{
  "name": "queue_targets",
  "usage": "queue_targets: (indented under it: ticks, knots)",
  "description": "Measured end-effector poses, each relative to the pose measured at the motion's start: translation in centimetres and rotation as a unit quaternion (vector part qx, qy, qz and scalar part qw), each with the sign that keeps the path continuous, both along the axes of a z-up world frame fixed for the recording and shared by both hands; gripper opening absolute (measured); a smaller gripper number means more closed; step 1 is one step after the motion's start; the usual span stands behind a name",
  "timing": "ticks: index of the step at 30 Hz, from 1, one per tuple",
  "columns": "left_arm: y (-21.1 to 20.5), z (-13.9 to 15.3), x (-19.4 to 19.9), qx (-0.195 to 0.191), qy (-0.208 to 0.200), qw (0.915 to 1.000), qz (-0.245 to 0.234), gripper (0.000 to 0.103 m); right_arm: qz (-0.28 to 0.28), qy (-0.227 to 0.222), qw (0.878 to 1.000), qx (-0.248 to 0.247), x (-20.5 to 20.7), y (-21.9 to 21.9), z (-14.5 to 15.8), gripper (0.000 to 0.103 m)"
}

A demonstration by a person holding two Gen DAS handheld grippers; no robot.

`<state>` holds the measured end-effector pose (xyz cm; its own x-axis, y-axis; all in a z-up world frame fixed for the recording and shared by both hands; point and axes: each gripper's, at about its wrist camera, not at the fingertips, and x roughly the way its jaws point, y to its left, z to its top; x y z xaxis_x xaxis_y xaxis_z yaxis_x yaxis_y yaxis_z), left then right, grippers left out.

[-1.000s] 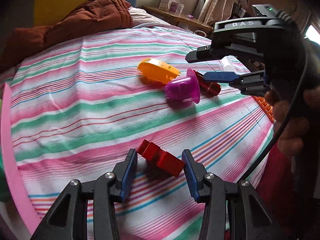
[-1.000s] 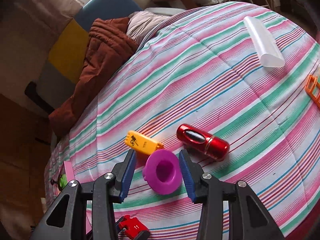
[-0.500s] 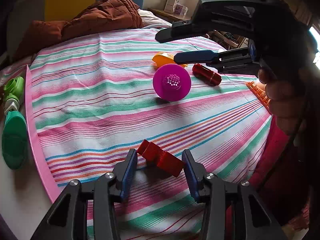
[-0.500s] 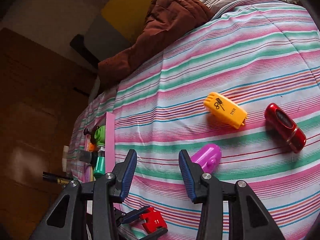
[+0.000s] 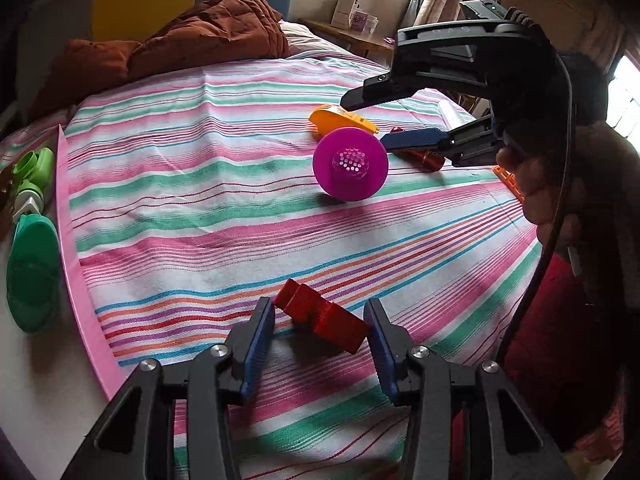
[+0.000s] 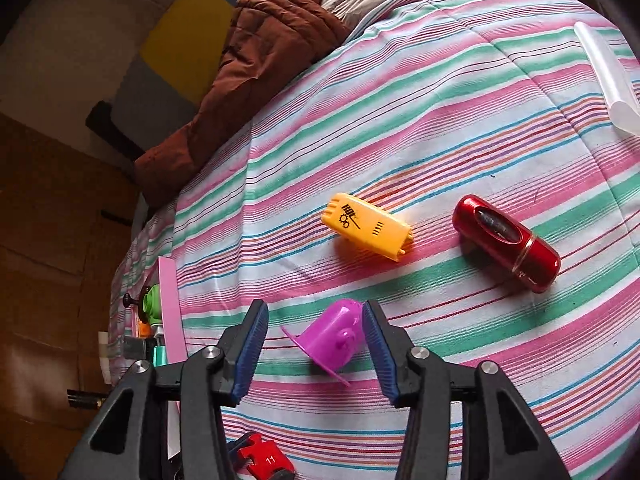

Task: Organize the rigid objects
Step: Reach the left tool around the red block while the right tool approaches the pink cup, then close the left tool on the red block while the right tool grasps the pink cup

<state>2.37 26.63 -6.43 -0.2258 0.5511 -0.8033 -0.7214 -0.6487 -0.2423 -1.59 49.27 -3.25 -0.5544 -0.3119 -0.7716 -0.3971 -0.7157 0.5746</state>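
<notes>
Clamping a red block in the left gripper, blue pads pressing on both of its ends, lifting it clear of the striped bedspread. Showing the same block, marked with the number 11, at the bottom edge of the right wrist view.

Just having been opening the jaws of the right gripper, straddling a purple cup: far-side pad standing apart from it, the other pad at or just beside its wall, not squeezing. Leaving the cup lying on its side on the bedspread, flared rim toward the left gripper, perforated bottom facing that camera. Wrapping a hand around the right gripper's handle.

Lying just beyond the cup, a yellow case with a black print on top, and beside it, a little apart, a glossy red case, both flat on the stripes. Resting farther off toward the edge of the bed, a white tube. Peeking out near the hand, an orange piece, mostly hidden.

Bordering the bedspread on the left, a pink tray holding green pieces. Bunching up at the head of the bed, a brown quilt.
</notes>
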Motion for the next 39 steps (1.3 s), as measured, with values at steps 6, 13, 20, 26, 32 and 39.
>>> queue_targets:
  ticks: [6,13,20,26,32,39]
  knots:
    - [-0.1,0.0,-0.1,0.003,-0.004,1.0,-0.001,0.047,0.025,0.009,0.999,0.02,-0.3,-1.1,0.5,0.077]
    - [-0.2,-0.1,-0.3,0.006,-0.008,1.0,-0.001,0.047,0.065,-0.031,0.995,0.071,-1.4,-2.9,-0.3,0.077]
    - [-0.2,-0.2,-0.4,0.006,-0.007,1.0,-0.002,0.047,0.109,-0.061,0.977,0.17,-2.4,-5.0,-1.2,0.065]
    - [-0.4,-0.3,-0.4,0.006,-0.004,1.0,-0.003,0.047,0.133,-0.067,0.967,0.208,-2.5,-5.7,-1.5,0.017]
    - [-0.5,-0.3,-0.5,0.008,-0.005,1.0,-0.003,0.047,0.129,-0.068,0.967,0.21,-2.4,-5.5,-1.4,0.017]
    - [-0.6,-0.2,-0.1,0.006,-0.003,1.0,0.002,0.046,0.134,-0.067,0.963,0.224,-2.6,-6.1,-1.3,0.016]
